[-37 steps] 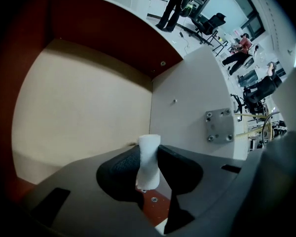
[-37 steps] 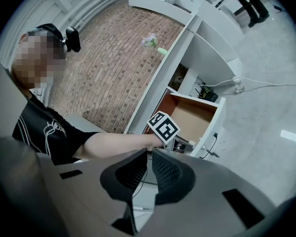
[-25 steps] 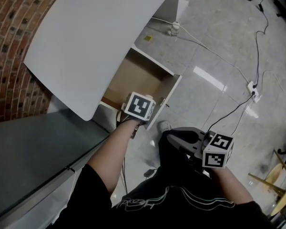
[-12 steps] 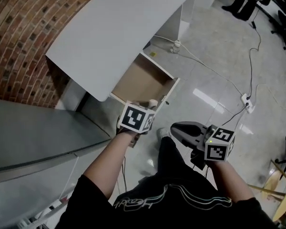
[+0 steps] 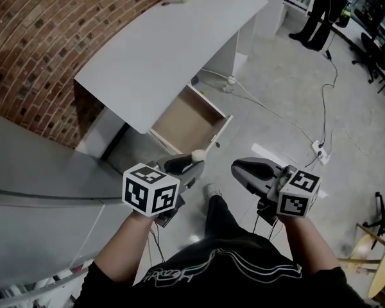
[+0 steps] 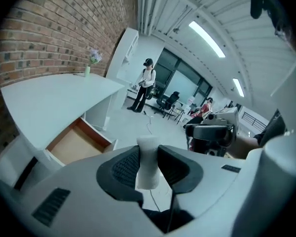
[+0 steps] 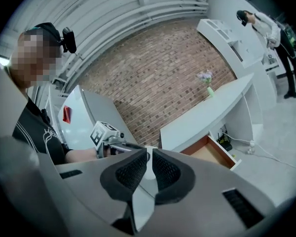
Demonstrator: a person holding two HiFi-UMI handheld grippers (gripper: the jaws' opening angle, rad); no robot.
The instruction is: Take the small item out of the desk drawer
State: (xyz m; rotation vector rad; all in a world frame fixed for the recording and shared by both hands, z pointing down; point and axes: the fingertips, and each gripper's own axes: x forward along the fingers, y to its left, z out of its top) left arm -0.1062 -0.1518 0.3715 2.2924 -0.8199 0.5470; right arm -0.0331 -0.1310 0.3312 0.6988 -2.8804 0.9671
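Left tongs clamped on the small white item, which stands upright between the pads. Item is out in the air on the near side of the open drawer, under the white counter. Right tongs clenched, empty, right of the left.

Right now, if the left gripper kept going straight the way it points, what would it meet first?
Probably the bare floor. The left gripper, shut on the small white item, aims past the open drawer, at a stretch of floor where a cable lies. Nothing nearer shows in its line, though depth is unclear.
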